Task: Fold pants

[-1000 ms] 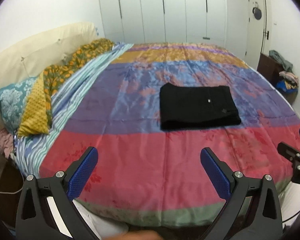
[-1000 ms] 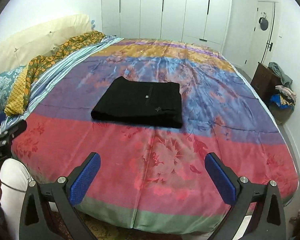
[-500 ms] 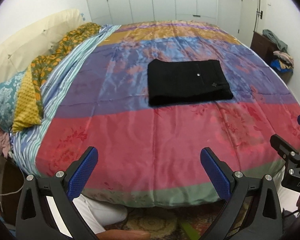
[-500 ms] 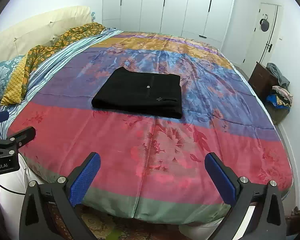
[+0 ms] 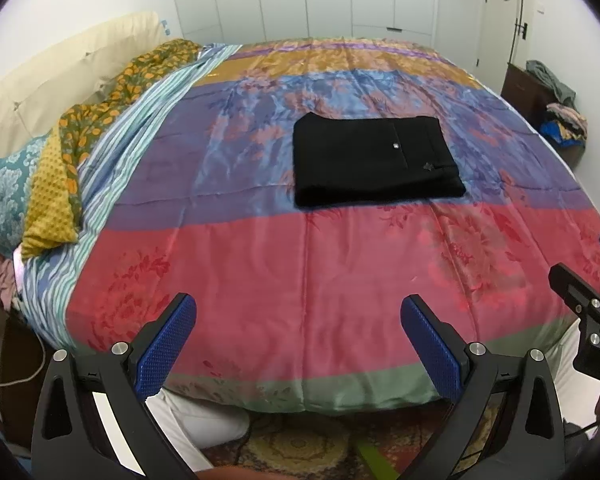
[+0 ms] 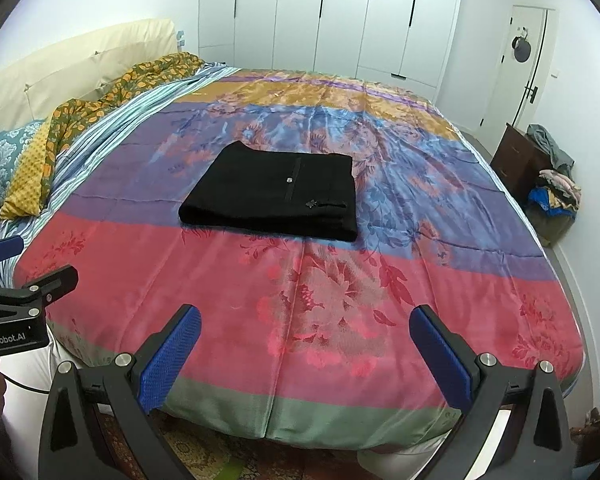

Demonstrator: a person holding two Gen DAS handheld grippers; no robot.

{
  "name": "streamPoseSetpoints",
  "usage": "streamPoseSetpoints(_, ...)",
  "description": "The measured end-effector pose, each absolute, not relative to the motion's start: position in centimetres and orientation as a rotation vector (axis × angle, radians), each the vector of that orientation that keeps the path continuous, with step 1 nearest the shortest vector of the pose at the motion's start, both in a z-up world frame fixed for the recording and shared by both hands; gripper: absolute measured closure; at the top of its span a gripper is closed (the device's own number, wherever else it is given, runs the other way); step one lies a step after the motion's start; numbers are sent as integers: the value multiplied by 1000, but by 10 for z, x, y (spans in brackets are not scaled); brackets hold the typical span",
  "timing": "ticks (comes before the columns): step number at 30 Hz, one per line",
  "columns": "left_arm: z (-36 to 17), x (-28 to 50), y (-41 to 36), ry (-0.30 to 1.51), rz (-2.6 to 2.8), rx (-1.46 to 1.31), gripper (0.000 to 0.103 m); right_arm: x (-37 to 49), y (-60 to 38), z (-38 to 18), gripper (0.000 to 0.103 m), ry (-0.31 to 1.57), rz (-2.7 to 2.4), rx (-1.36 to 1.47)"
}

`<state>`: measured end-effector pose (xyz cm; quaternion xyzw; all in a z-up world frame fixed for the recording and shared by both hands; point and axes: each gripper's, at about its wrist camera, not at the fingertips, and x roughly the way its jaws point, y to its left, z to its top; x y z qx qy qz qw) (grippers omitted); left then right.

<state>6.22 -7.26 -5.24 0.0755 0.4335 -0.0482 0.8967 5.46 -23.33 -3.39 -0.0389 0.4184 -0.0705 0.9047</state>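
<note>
The black pants lie folded into a flat rectangle on the middle of the bed, also in the right wrist view. My left gripper is open and empty, held back over the bed's near edge, far from the pants. My right gripper is open and empty, also over the near edge. Each gripper shows at the side of the other's view: the right gripper's body and the left gripper's body.
The bed has a striped floral bedspread. Pillows and a bunched patterned cloth lie at the left by the cream headboard. A dark cabinet with a clothes pile stands at the right. White wardrobes line the far wall.
Both grippers have pulled back from the bed toward its near edge; the bed's edge and the floor rug now show. The folded pants have not moved.
</note>
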Motion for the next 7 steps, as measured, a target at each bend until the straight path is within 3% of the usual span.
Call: streamPoseSetpoints(7,-55,62,-75,895,-104,155,1,56,-238,-39,0,872,-149,-63)
